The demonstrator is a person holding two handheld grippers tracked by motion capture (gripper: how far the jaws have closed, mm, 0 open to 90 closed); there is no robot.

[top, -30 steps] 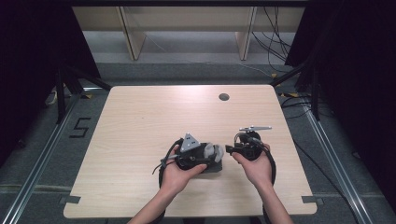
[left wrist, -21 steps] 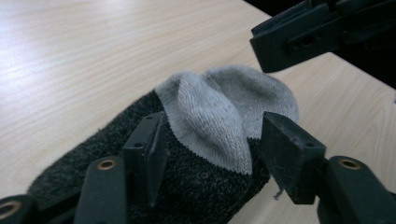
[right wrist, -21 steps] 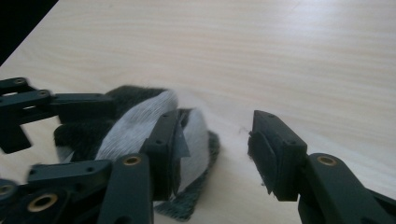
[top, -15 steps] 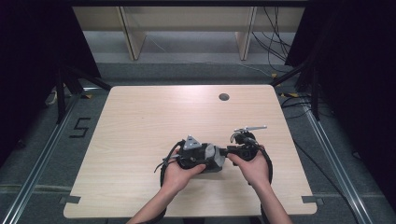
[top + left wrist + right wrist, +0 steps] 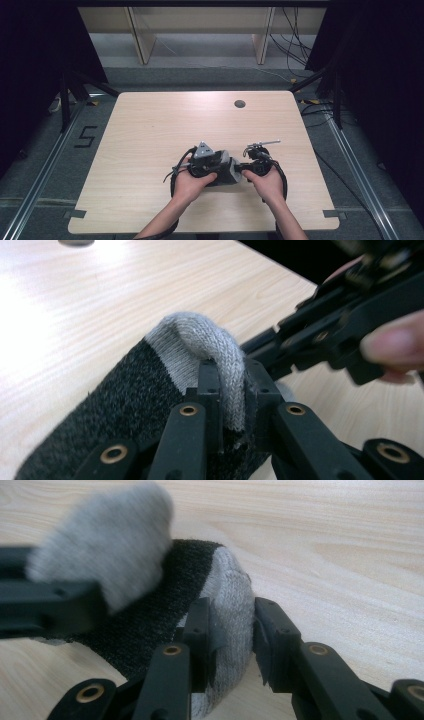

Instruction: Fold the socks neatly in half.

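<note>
A dark grey sock (image 5: 125,405) with light grey ends lies on the wooden table (image 5: 150,125), between the person's two hands near the front edge. My left gripper (image 5: 227,385) is shut on a fold of one light grey end; its jaws have just been closing. My right gripper (image 5: 232,625) has its jaws around the other light grey end (image 5: 230,600), and both pads touch it; these jaws have also just been closing. From above, the left gripper (image 5: 225,169) and right gripper (image 5: 245,167) meet tip to tip over the sock (image 5: 231,172).
A round cable hole (image 5: 240,104) sits in the table's far right part. Black cables (image 5: 175,177) trail from both grippers toward the front edge. Shelf legs (image 5: 142,40) and loose cables (image 5: 295,45) stand beyond the table; metal rails run along the floor on both sides.
The right gripper has edged down and left toward the sock and the left gripper. The two hands now sit closer together. The left hand has hardly moved.
</note>
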